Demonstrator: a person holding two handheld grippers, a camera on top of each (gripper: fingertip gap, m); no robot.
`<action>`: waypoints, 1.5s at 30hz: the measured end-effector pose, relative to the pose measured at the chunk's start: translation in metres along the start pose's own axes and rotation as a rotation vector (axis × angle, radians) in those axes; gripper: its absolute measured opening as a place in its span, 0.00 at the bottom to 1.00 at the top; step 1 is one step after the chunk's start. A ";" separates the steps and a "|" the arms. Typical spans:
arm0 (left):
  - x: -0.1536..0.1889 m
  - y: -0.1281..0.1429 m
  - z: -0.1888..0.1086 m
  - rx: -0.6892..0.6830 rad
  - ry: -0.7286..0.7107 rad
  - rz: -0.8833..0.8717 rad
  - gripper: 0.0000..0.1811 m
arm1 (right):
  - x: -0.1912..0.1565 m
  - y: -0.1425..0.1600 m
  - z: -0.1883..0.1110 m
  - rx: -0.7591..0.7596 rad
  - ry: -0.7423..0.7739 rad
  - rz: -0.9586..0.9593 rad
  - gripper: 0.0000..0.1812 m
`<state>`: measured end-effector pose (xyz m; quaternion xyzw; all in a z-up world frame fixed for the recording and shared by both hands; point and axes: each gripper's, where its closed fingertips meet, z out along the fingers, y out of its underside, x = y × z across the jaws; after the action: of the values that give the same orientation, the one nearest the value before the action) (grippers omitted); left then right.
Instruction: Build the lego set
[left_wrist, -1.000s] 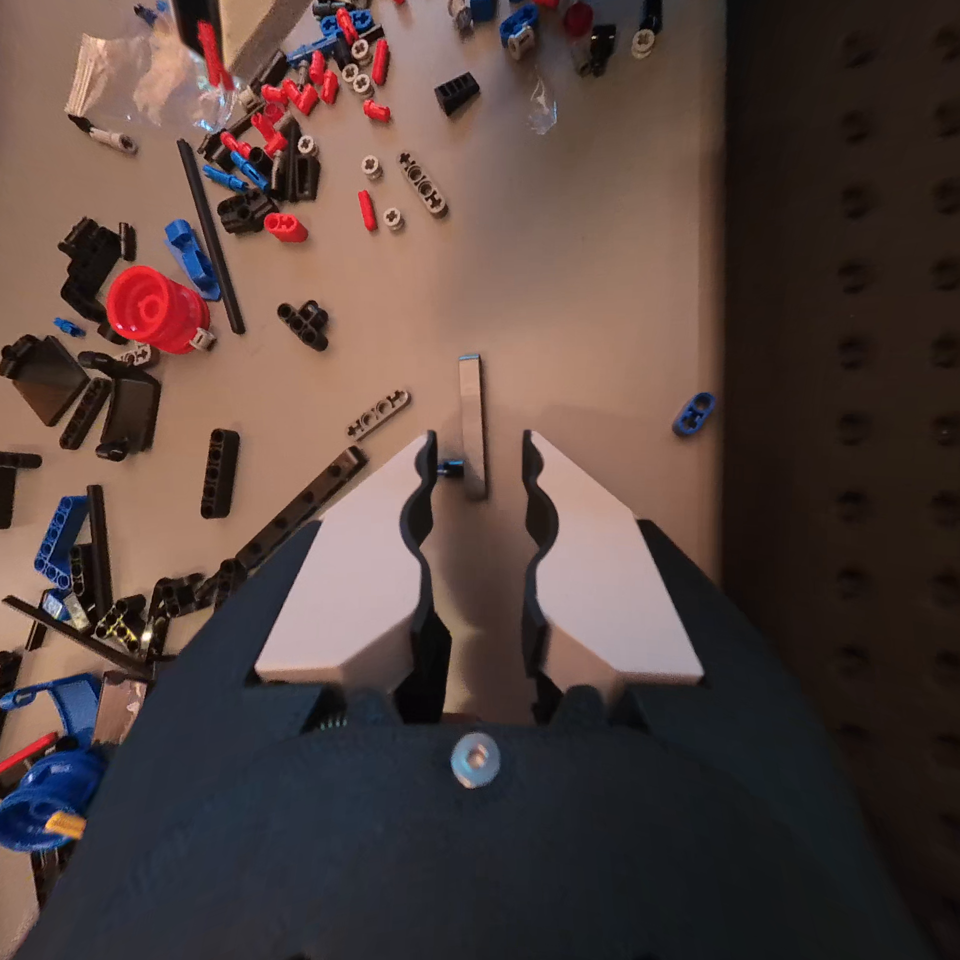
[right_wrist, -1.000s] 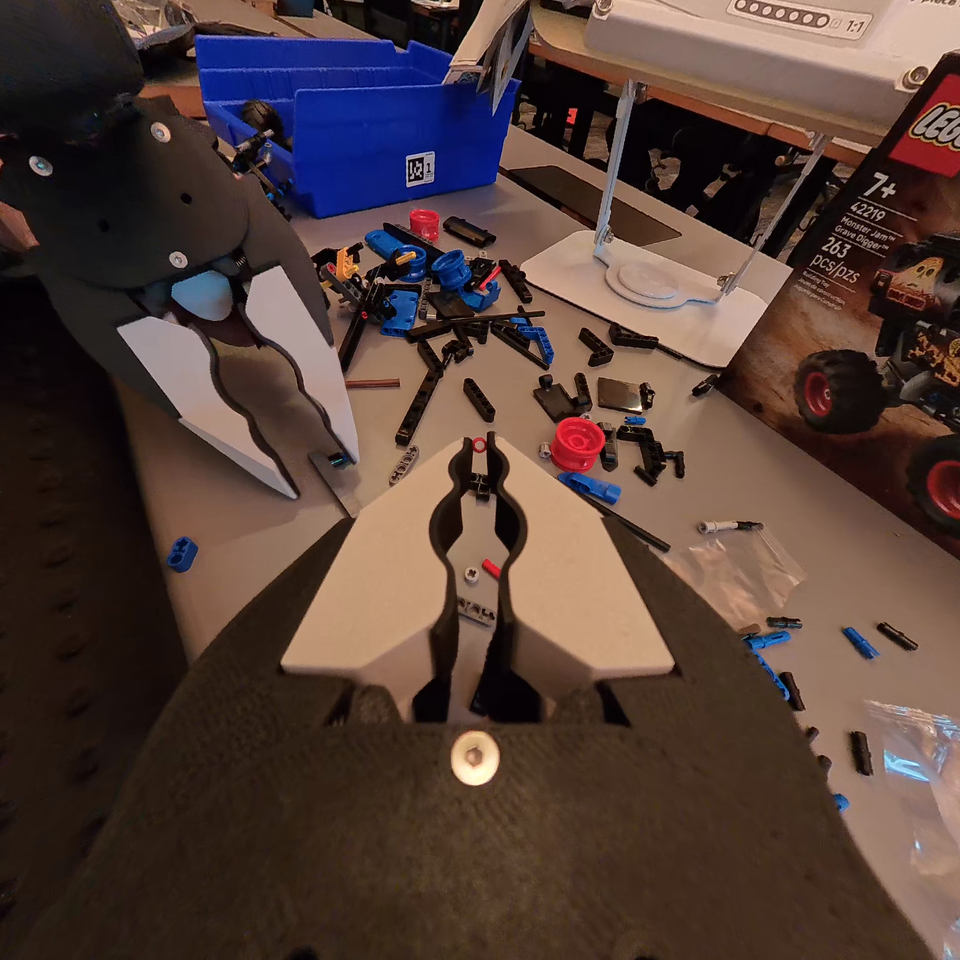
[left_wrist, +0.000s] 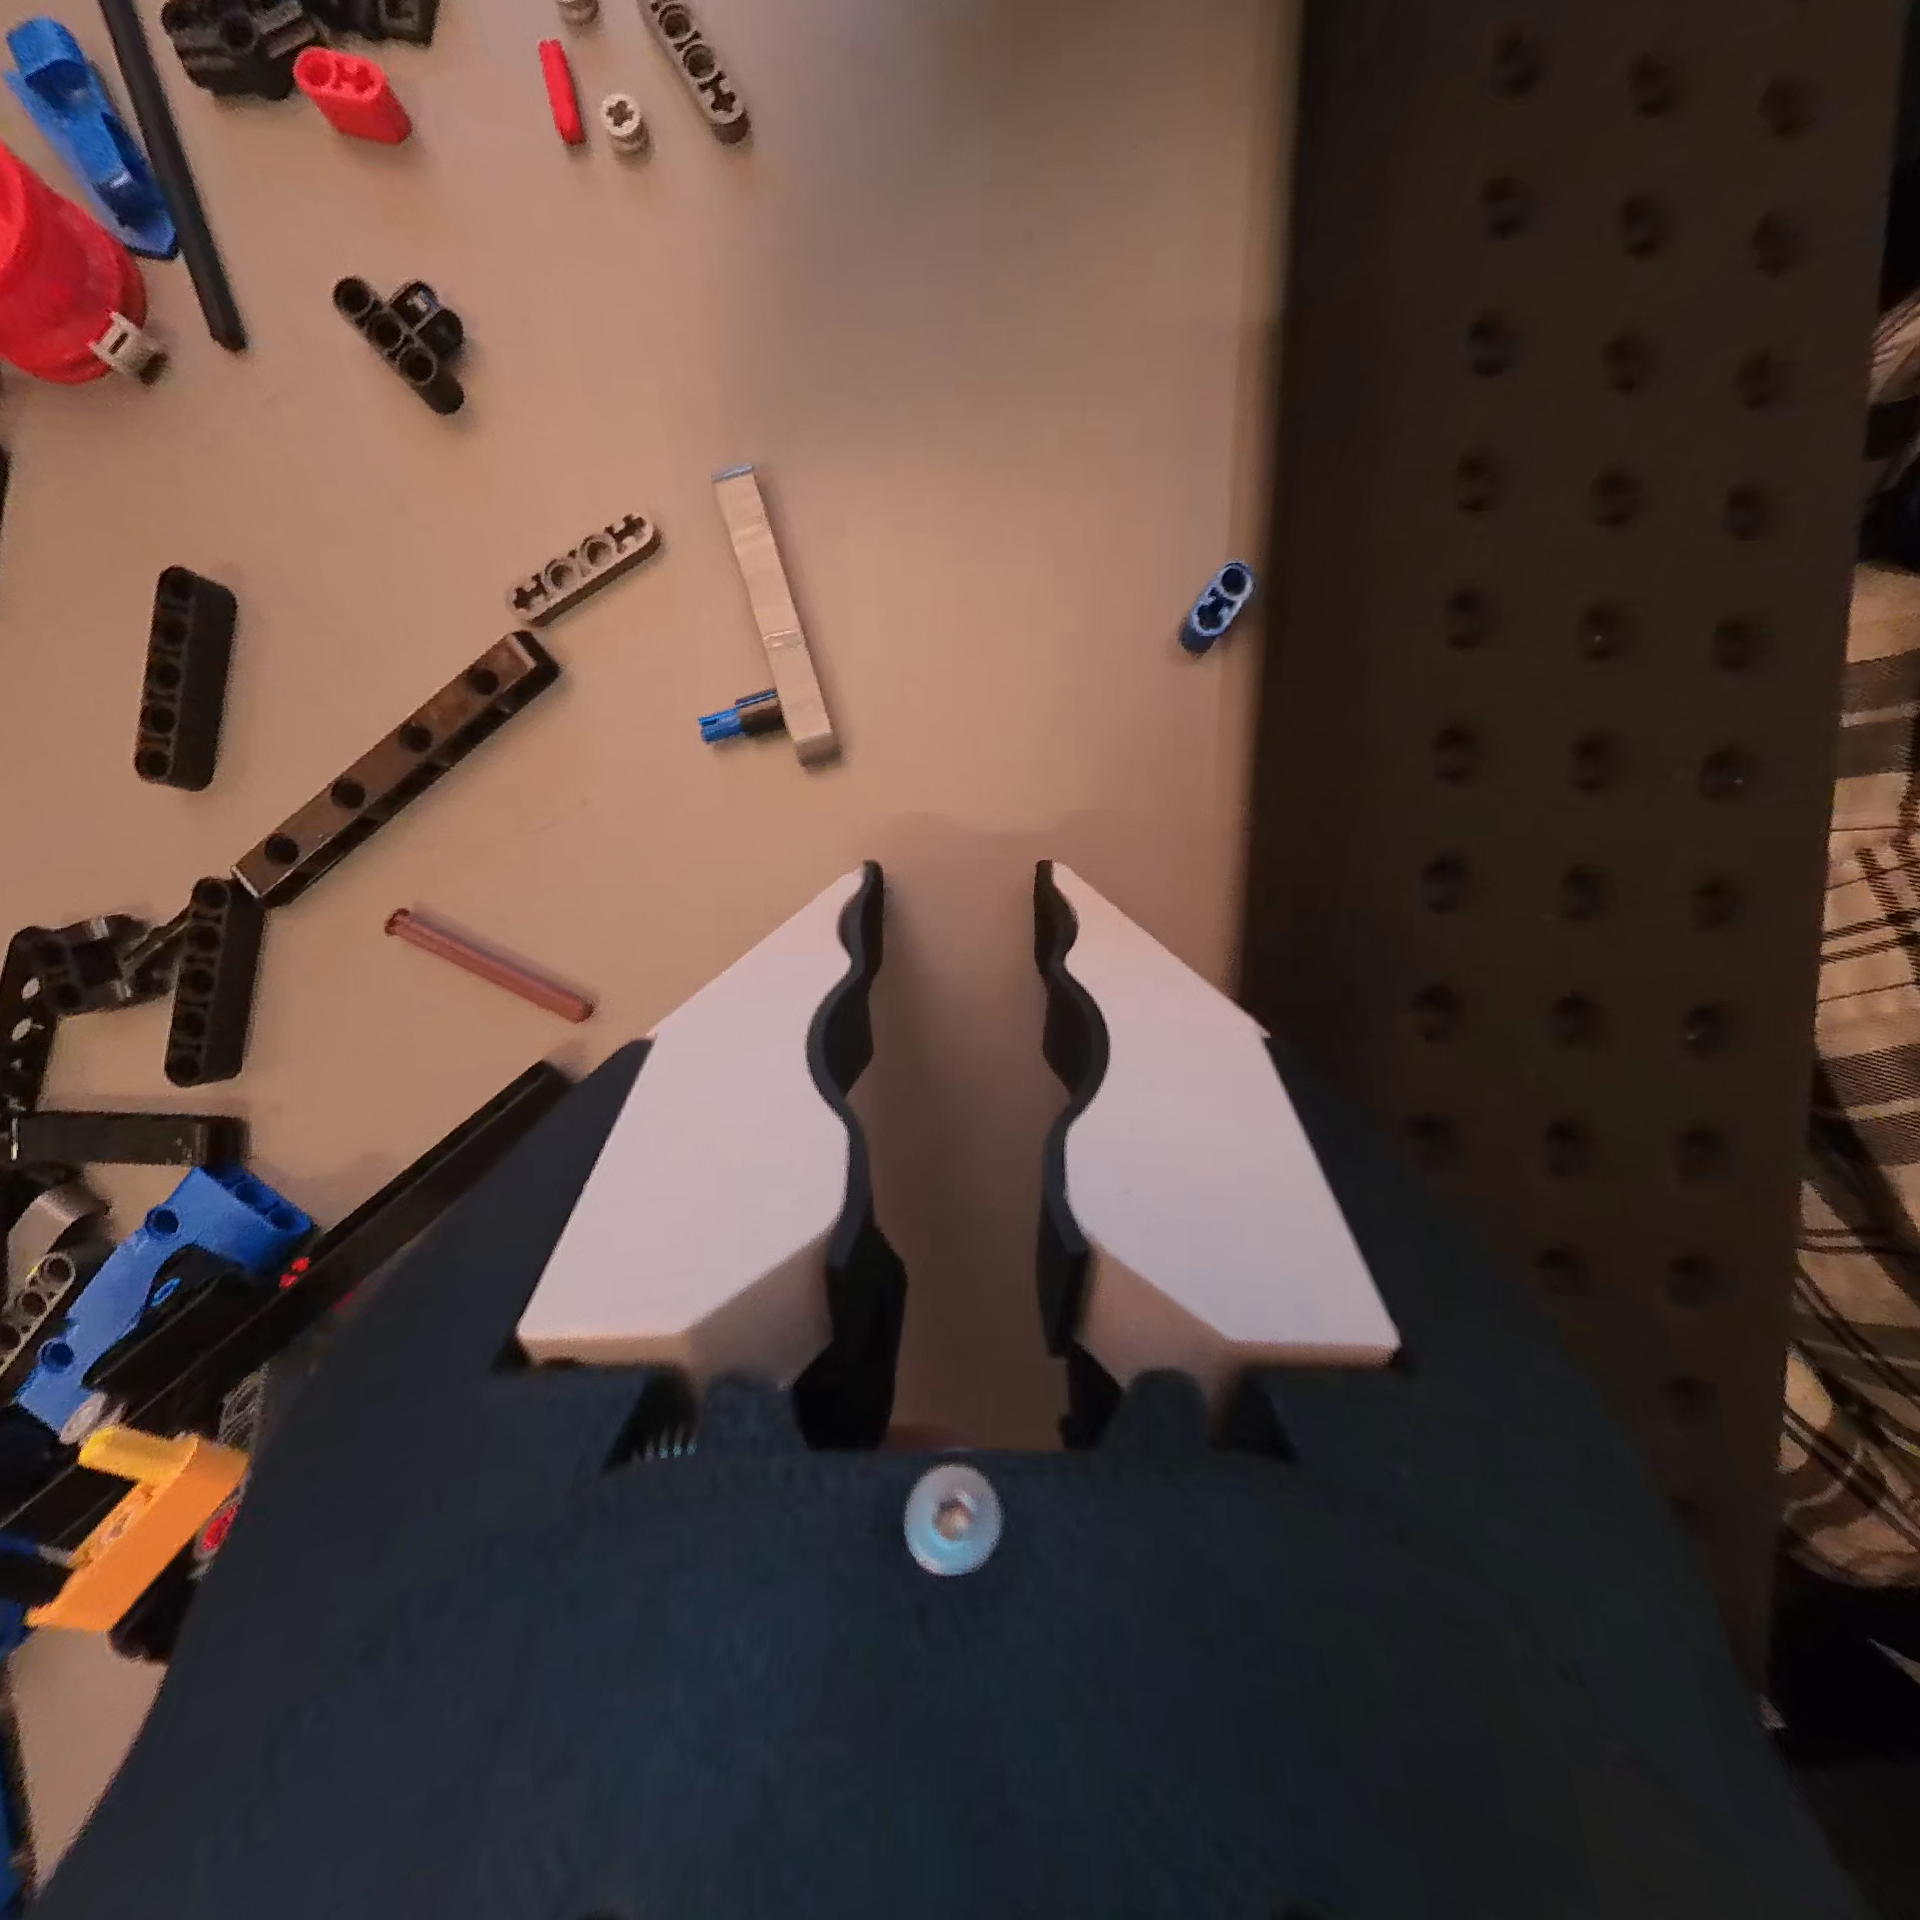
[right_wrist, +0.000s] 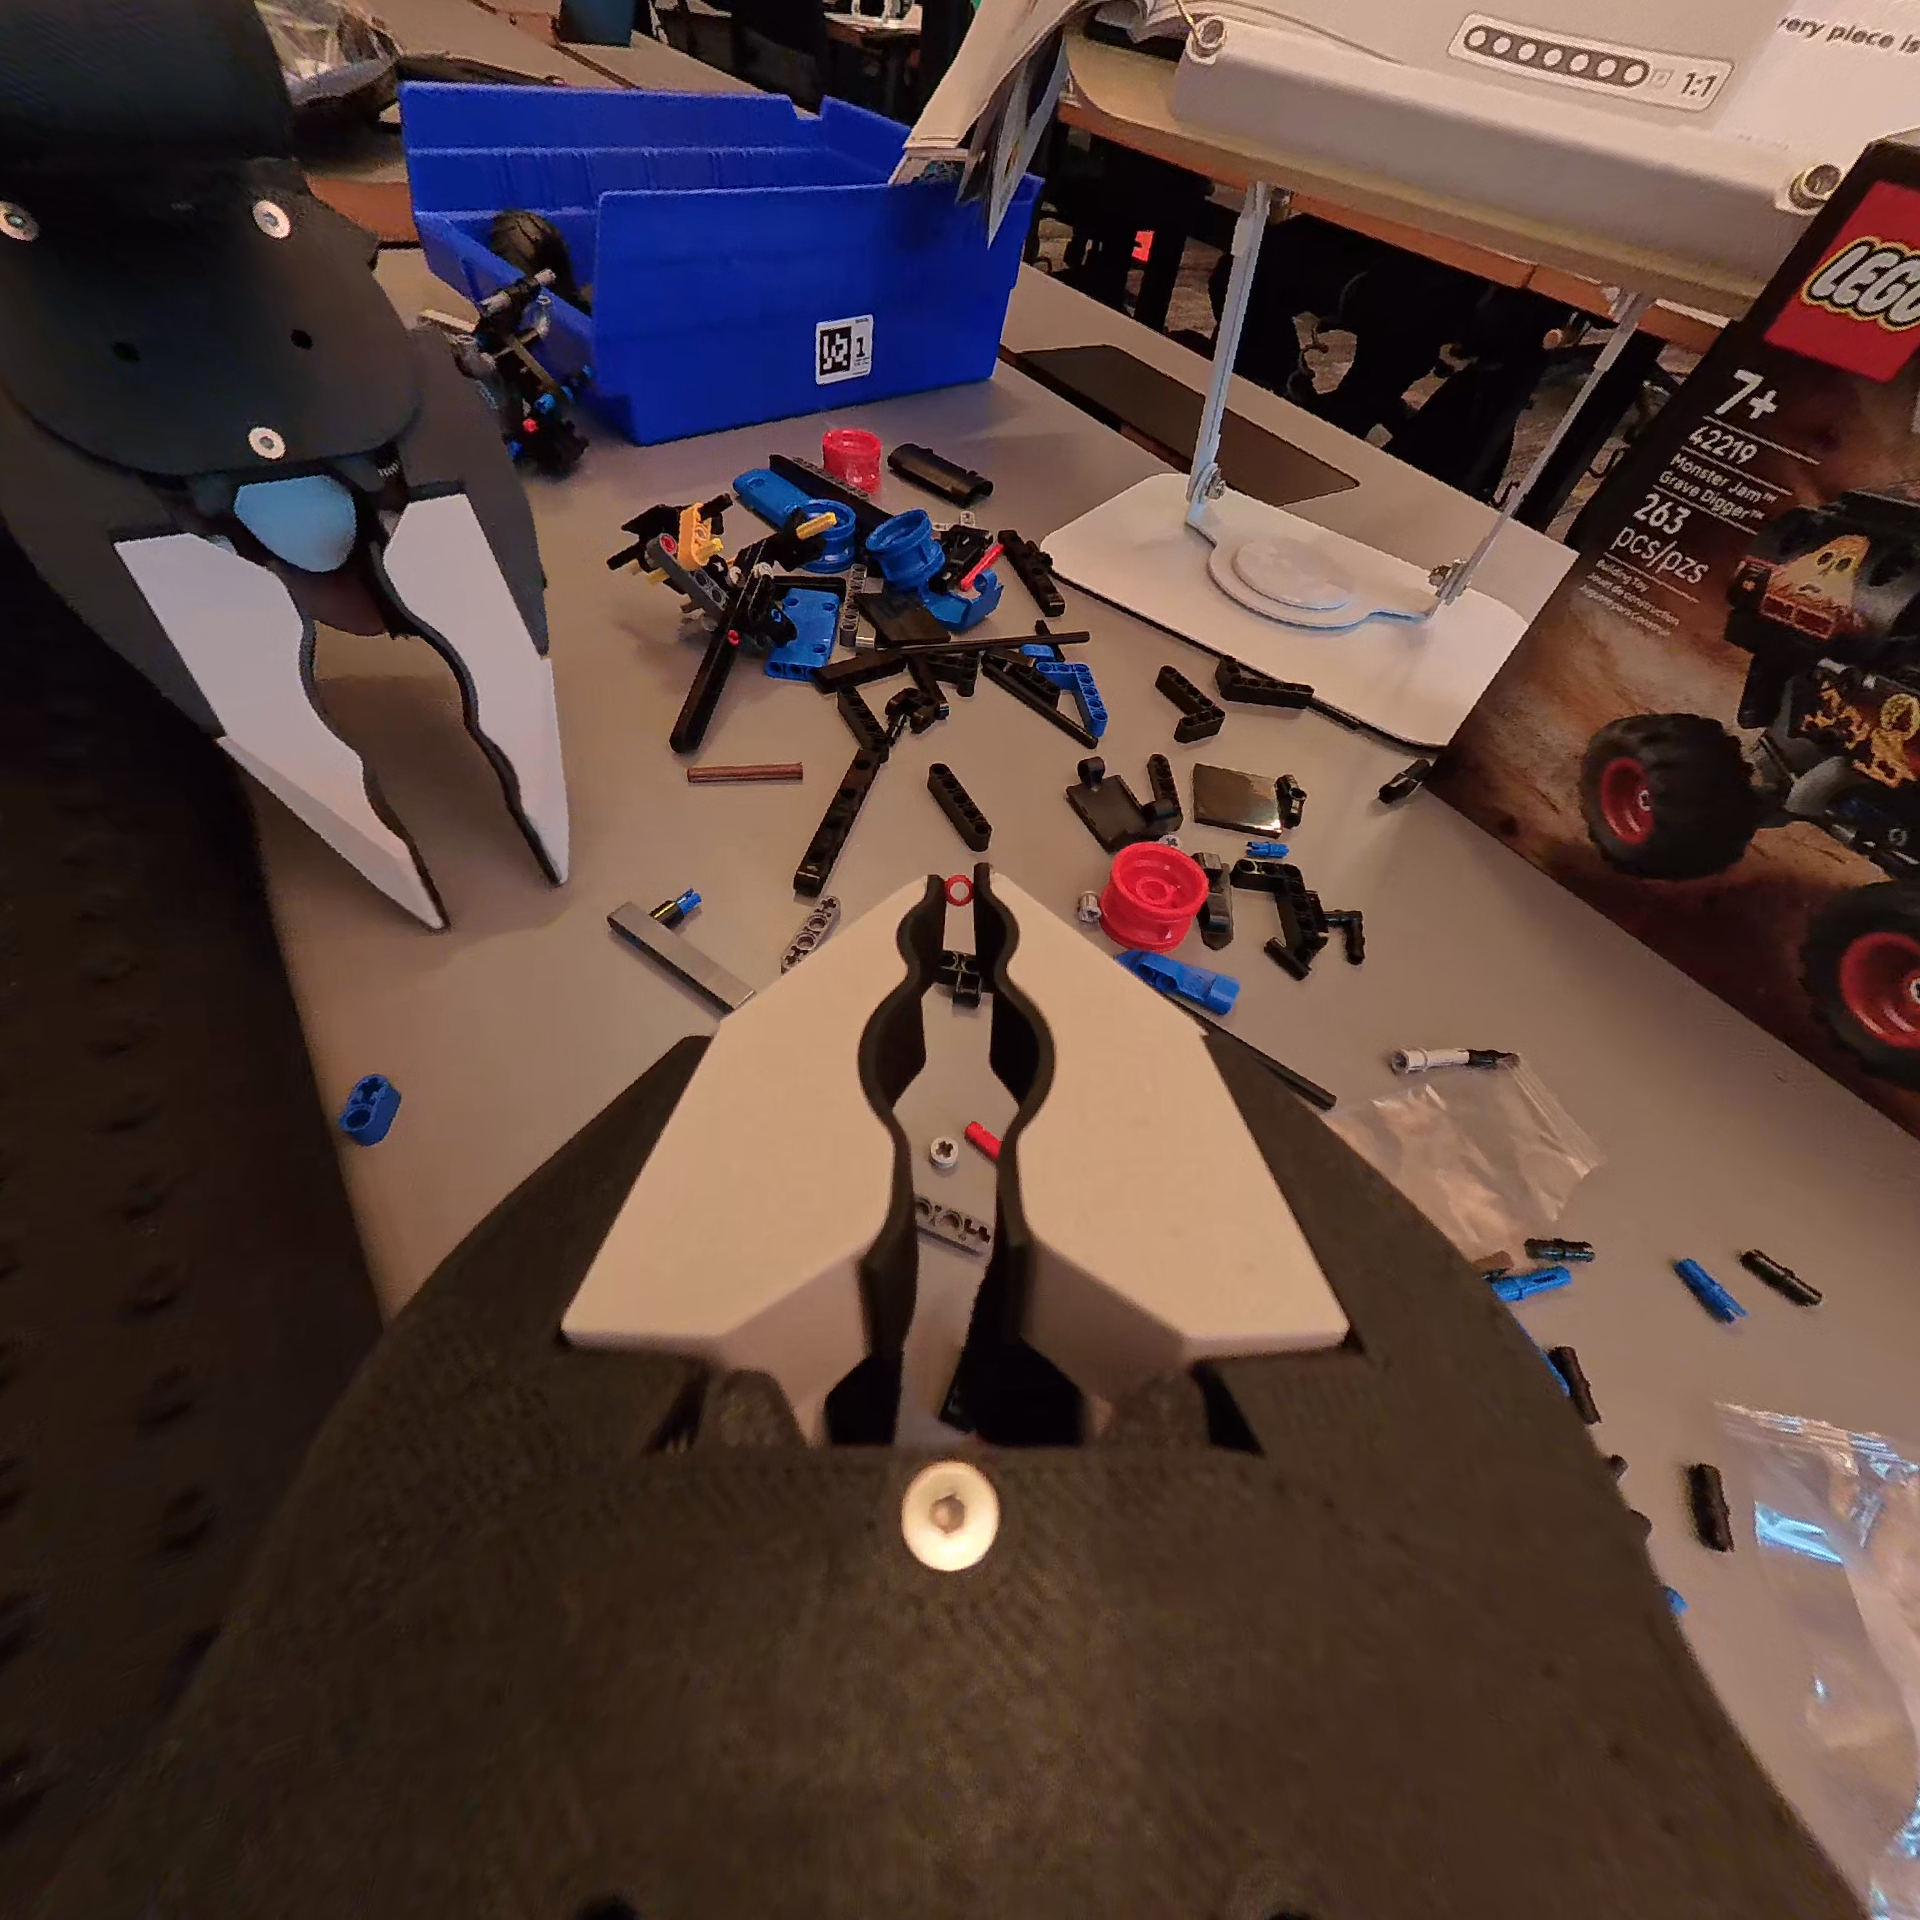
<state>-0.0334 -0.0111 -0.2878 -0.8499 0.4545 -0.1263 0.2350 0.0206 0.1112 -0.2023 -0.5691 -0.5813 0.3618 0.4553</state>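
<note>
My left gripper (left_wrist: 956, 878) is open and empty, held over the grey table. Ahead of it lies a flat grey beam (left_wrist: 774, 613) with a blue and black pin (left_wrist: 738, 720) stuck in its near end, clear of the fingers. In the right wrist view the left gripper (right_wrist: 499, 894) hangs just left of this beam (right_wrist: 675, 951). My right gripper (right_wrist: 958, 883) is shut on a small red ring (right_wrist: 958, 889) at its tips. A black connector (right_wrist: 966, 971) shows on the table through the gap between its fingers.
Loose black, blue and red parts (right_wrist: 862, 613) spread across the table. A red wheel (right_wrist: 1153, 894) lies right of my right gripper. A blue bin (right_wrist: 779, 270), a white stand (right_wrist: 1299, 582) and the set's box (right_wrist: 1714, 675) stand behind. A small blue connector (left_wrist: 1216, 608) lies by the table edge beside a dark perforated surface (left_wrist: 1558, 727). The gap from one gripper's tips to the other's is roughly 15 centimeters.
My left gripper has drawn back from the grey beam, which was between its fingertips and now lies free on the table. The right gripper has not moved.
</note>
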 end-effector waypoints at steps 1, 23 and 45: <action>0.000 0.000 0.000 -0.001 -0.003 0.009 0.14 | 0.000 0.000 0.000 0.000 0.000 0.000 0.01; -0.019 -0.008 0.002 0.017 -0.083 0.007 0.15 | 0.000 -0.001 -0.001 0.003 0.000 -0.005 0.01; -0.036 -0.019 -0.001 0.054 -0.182 0.077 0.16 | 0.001 -0.001 -0.002 0.006 0.005 -0.004 0.01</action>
<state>-0.0406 0.0270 -0.2771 -0.8331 0.4599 -0.0517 0.3030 0.0225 0.1113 -0.2002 -0.5673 -0.5803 0.3613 0.4592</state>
